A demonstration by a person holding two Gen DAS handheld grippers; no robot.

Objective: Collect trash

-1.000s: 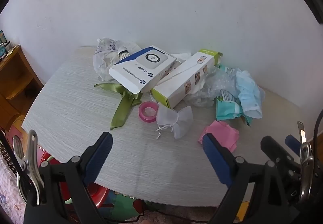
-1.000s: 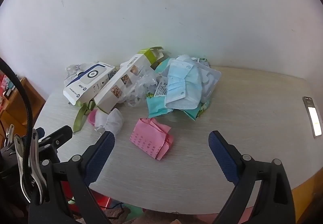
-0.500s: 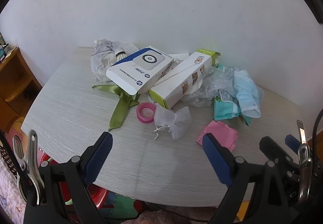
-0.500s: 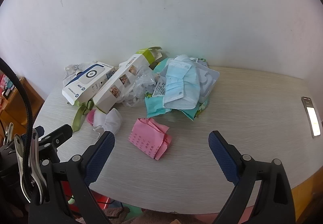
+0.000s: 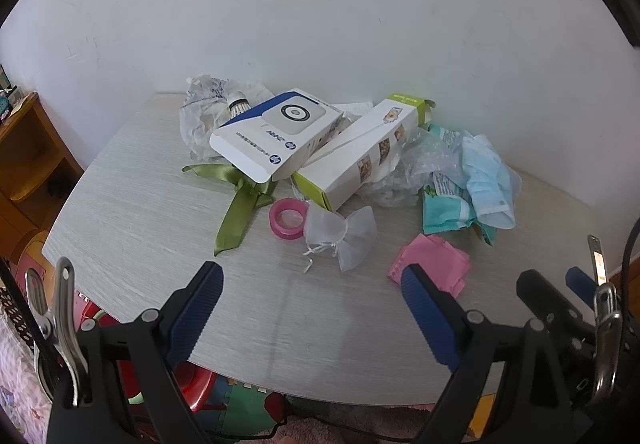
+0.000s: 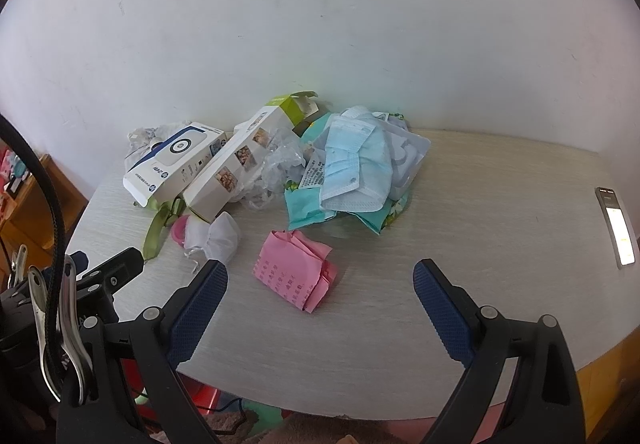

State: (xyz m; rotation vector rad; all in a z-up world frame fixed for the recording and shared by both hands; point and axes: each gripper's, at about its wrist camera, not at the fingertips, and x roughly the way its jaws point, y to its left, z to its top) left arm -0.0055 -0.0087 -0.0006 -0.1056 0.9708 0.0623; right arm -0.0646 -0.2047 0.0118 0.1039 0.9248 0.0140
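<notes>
— Trash [image 5: 360,160] sits heaped on our table [image 5: 132,200], toward the far side against the white wall [image 5: 320,24]. What do we have on the left of it?

— We see a blue-and-white box [image 5: 280,136] tilted up on a crumpled bag [image 5: 200,112], a green ribbon [image 5: 236,212] trailing out from under it toward us. Just right of it lies a long white box [image 5: 364,152] with a lime end.

— And nearer to us?

— Pink tape roll [image 5: 286,220], touching a small white mesh pouch [image 5: 344,232]. Right of those, a folded pink paper [image 6: 294,272] lies alone on the bare wood, nearest our right gripper [image 6: 320,296].

— Far right of the heap?

— Clear crinkled plastic [image 5: 424,160], a teal wrapper [image 5: 444,208] and blue face masks [image 6: 352,172] stacked on top. Well apart, at the table's right edge, a phone [image 6: 616,228] lies with its screen lit.

— Our tools?

— Both spread wide, nothing between the blue pads. Our left gripper [image 5: 312,300] hangs over the near edge, lined up short of the pouch. Our right one hangs over the near edge too, the pink paper just beyond its gap. Neither touches anything.

— Below the table?

— We glimpse a red bin [image 5: 192,384] at the near left, and a wooden shelf [image 5: 28,160] off to the far left.
</notes>
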